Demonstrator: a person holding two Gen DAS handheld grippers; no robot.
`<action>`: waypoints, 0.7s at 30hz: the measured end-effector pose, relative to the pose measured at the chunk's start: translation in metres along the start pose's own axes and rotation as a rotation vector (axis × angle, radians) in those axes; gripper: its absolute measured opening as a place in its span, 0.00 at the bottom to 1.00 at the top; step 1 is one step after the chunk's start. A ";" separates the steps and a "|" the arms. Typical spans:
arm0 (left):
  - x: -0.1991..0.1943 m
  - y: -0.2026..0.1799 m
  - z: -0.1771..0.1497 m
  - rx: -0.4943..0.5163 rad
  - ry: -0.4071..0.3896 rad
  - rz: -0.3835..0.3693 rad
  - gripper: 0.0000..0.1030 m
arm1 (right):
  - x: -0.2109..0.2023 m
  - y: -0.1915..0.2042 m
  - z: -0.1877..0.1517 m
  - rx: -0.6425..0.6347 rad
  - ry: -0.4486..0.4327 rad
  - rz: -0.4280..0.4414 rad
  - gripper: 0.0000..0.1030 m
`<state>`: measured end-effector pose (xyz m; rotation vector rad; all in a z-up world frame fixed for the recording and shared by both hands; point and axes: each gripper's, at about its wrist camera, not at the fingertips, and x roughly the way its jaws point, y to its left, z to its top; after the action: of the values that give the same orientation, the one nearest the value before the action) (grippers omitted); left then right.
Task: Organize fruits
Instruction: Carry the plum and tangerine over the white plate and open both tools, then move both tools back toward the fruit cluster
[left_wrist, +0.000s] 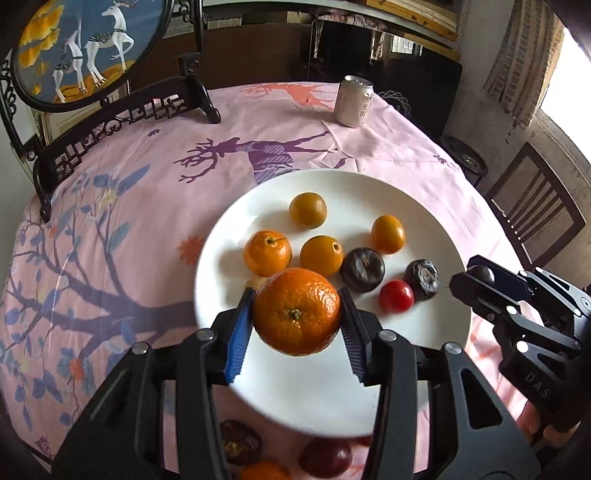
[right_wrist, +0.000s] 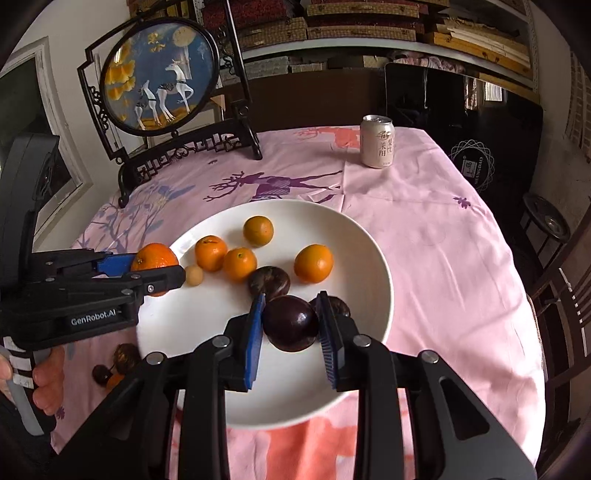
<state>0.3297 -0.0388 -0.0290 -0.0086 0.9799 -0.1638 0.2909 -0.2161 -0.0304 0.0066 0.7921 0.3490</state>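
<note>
Left tool (left_wrist: 297, 314) grips a mandarin (left_wrist: 296, 311), right tool (right_wrist: 291, 325) a plum (right_wrist: 290, 324), above pink tablecloth (right_wrist: 424, 229).

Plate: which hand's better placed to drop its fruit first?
Probably right. The right gripper holds its plum over bare plate; the left gripper's orange sits above the plate's left edge.

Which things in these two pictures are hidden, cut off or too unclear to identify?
- Left wrist view: the dark and orange fruits on the pink printed tablecloth are cut by the bottom edge and covered by the left hand-held gripper.
- Right wrist view: the wrinkled dark fruit on the round white plate is mostly behind the right hand-held gripper.
- Right wrist view: the small print on the pale drink can is too small to read.
</note>
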 end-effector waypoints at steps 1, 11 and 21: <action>0.009 -0.001 0.004 -0.004 0.014 0.005 0.44 | 0.011 -0.002 0.004 -0.009 0.012 -0.014 0.28; 0.033 0.001 0.019 -0.036 0.045 -0.013 0.57 | 0.040 -0.006 0.008 -0.068 0.007 -0.115 0.56; -0.100 0.052 -0.041 -0.095 -0.219 0.038 0.87 | -0.087 0.017 -0.032 -0.042 -0.161 -0.109 0.94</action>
<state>0.2477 0.0292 0.0267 -0.0929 0.7680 -0.0794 0.2074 -0.2312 0.0097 -0.0468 0.6230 0.2582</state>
